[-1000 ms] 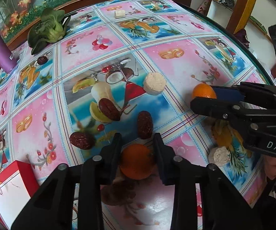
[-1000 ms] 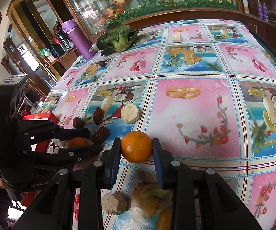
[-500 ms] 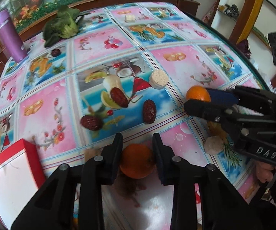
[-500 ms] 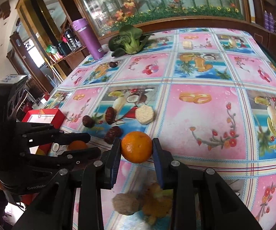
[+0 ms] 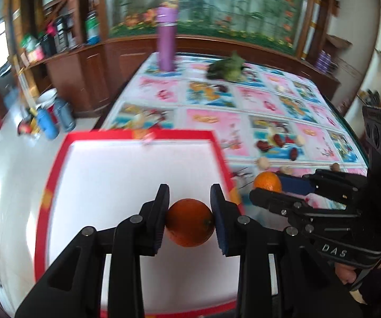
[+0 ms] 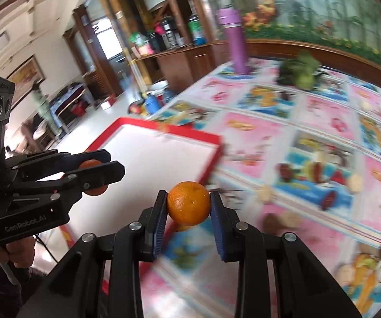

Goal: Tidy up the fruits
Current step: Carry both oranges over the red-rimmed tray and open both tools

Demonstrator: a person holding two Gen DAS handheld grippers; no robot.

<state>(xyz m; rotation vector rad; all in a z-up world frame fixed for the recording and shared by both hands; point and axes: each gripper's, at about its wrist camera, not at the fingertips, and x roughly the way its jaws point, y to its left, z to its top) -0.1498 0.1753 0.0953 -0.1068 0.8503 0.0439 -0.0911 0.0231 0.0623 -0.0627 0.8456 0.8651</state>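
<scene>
My left gripper is shut on an orange and holds it above the white inside of a red-rimmed box. My right gripper is shut on a second orange, in the air beside the box's right edge. In the left wrist view the right gripper shows at the right with its orange. In the right wrist view the left gripper hangs over the box with its orange partly hidden by the fingers.
Dark red dates and pale round pieces lie on the patterned tablecloth right of the box. A purple bottle and a leafy green vegetable stand at the far end. The floor lies left of the box.
Both grippers have lifted off the table with their oranges and swung left; the left one now hangs over the red box, the right one beside it.
</scene>
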